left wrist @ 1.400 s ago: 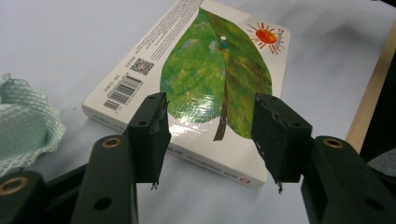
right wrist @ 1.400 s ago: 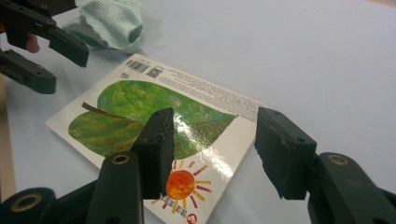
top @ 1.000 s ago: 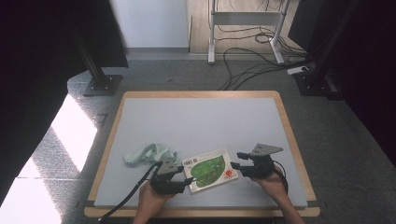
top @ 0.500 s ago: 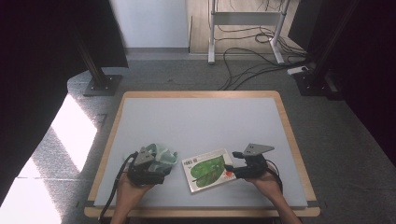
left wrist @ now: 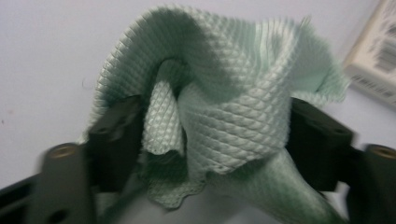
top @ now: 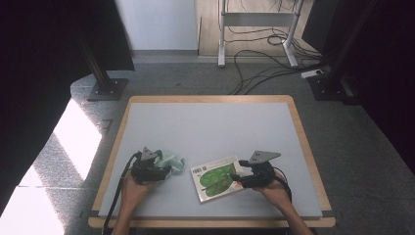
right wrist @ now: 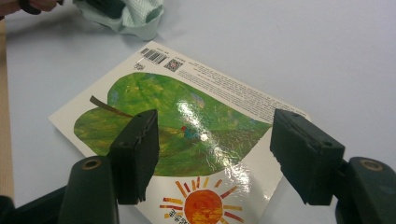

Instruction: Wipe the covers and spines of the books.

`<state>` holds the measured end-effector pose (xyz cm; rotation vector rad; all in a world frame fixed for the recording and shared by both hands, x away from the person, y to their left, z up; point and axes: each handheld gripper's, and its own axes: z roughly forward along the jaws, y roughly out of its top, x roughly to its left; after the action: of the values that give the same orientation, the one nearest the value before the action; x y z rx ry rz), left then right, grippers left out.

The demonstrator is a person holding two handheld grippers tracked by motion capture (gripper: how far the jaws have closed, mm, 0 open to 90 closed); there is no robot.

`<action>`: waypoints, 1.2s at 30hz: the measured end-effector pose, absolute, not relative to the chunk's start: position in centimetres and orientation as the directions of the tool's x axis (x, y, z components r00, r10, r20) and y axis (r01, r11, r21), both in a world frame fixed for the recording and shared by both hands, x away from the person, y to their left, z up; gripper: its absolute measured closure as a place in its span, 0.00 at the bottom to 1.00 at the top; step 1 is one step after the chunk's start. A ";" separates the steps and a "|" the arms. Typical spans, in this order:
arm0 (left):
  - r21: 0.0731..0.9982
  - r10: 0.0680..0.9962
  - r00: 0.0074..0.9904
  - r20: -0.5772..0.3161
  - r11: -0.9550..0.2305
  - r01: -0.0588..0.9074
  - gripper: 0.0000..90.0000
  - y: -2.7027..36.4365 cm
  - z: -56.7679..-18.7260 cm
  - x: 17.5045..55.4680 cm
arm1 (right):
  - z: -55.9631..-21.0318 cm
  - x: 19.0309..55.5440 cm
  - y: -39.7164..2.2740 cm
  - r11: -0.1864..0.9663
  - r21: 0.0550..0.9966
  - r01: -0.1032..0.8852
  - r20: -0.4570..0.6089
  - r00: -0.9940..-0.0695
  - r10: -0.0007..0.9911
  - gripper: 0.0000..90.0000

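The crumpled pale-green waffle-weave cloth [left wrist: 219, 107] lay on the grey desk [top: 210, 127] at about eight o'clock from its centre, just beside the left edge of the glossy picture book with the green leaf cover [right wrist: 187, 126]. The left gripper [top: 155, 171] had the cloth bunched between its jaws, which had just been closing; both pads touched the folds, yet whether they pinched firmly could not be told. To do this pickup well, the jaws would probably need to close on the thick central fold rather than a loose edge, then lift straight up so the cloth cleared the book. The right gripper [right wrist: 215, 163] rested at the book's four-o'clock side, jaws open with nothing between them, poised over the cover; it could steady the book if the cloth dragged.
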<state>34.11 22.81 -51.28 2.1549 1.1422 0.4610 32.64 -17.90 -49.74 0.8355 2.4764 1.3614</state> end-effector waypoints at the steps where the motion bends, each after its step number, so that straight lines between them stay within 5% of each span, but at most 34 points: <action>1: 0.684 0.831 0.557 0.014 -0.414 0.601 0.41 22.8 -51.5 34.1 | -49.8 32.7 -17.9 0.418 0.824 0.382 0.097 -0.823 0.560 0.36; 7: 0.707 0.844 0.535 0.034 -0.398 0.585 0.83 23.3 -51.9 33.7 | -50.1 32.7 -17.7 0.423 0.820 0.386 0.101 -0.825 0.556 0.36; 10: 0.722 0.848 0.530 0.007 -0.371 0.584 0.91 23.4 -51.4 33.6 | -50.1 32.7 -17.6 0.426 0.819 0.385 0.100 -0.826 0.555 0.36; 27: 0.818 0.702 0.707 -0.081 -0.358 0.449 0.92 17.9 -45.4 32.2 | -48.9 32.3 -17.8 0.420 0.831 0.365 0.088 -0.832 0.548 0.36; 36: 0.784 0.621 0.779 -0.094 -0.435 0.442 0.85 12.7 -48.1 32.5 | -48.6 32.1 -18.0 0.408 0.840 0.359 0.094 -0.836 0.541 0.36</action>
<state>32.50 12.68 -48.13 2.1002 0.7891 0.2618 32.14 -17.96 -48.59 0.7993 2.4684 1.3999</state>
